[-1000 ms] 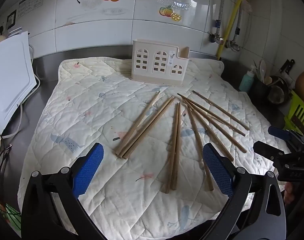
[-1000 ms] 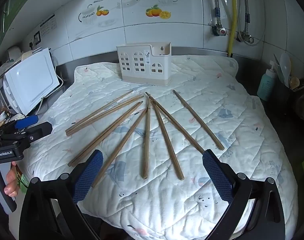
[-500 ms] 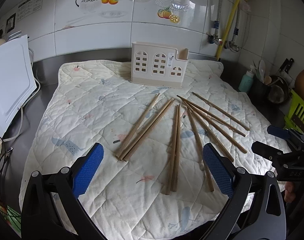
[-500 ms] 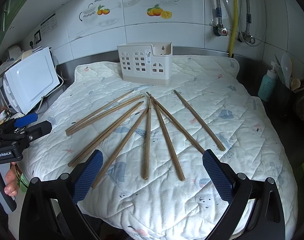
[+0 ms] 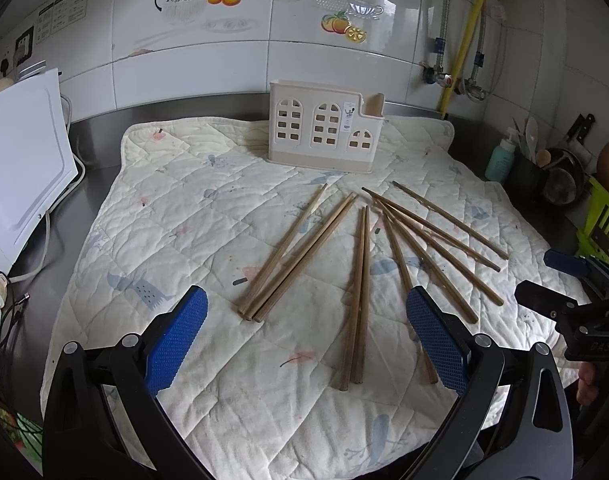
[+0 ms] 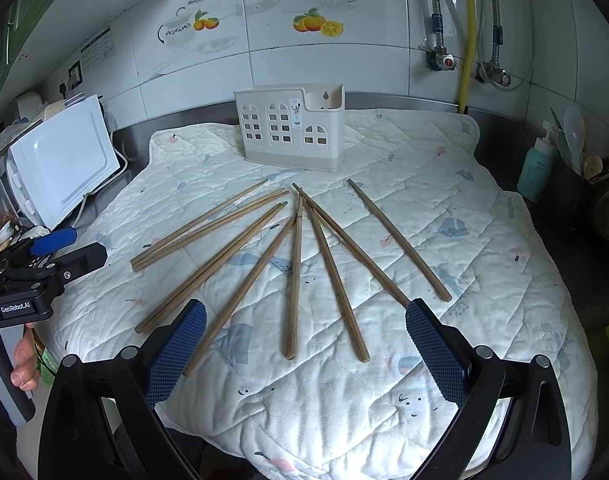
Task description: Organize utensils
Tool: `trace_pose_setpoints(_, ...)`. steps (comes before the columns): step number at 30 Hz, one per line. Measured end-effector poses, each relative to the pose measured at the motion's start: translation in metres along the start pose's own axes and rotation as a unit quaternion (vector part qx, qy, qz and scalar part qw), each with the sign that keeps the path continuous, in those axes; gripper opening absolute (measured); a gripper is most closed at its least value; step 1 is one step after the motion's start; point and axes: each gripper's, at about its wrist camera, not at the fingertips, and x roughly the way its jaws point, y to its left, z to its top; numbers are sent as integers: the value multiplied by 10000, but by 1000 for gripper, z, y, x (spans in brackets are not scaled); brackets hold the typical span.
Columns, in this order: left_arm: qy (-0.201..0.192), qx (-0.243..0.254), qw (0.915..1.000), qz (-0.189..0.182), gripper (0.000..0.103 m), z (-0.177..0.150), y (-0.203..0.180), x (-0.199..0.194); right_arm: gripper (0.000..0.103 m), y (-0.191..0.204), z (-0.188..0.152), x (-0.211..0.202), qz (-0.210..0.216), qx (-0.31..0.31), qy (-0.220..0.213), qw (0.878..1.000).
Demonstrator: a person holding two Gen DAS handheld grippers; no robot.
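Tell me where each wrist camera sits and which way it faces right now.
Left wrist: behind the open left gripper, above the quilted mat's near edge, facing the chopsticks, holder and tiled wall; right gripper shows at right.
Right wrist: behind the open right gripper, same heading from further right; left gripper and hand show at left.
Shared: mat, chopsticks, holder.

Both grippers hang side by side, level: left gripper (image 5: 306, 336) spread wide and holding nothing, right gripper (image 6: 306, 342) likewise, blue pads apart
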Motion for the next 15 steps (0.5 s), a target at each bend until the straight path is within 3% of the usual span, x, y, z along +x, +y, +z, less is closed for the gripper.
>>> trace_pose_setpoints(15,76,80,9999,108,98,4,4,10,97,-5,1,6,0,25,15,10000)
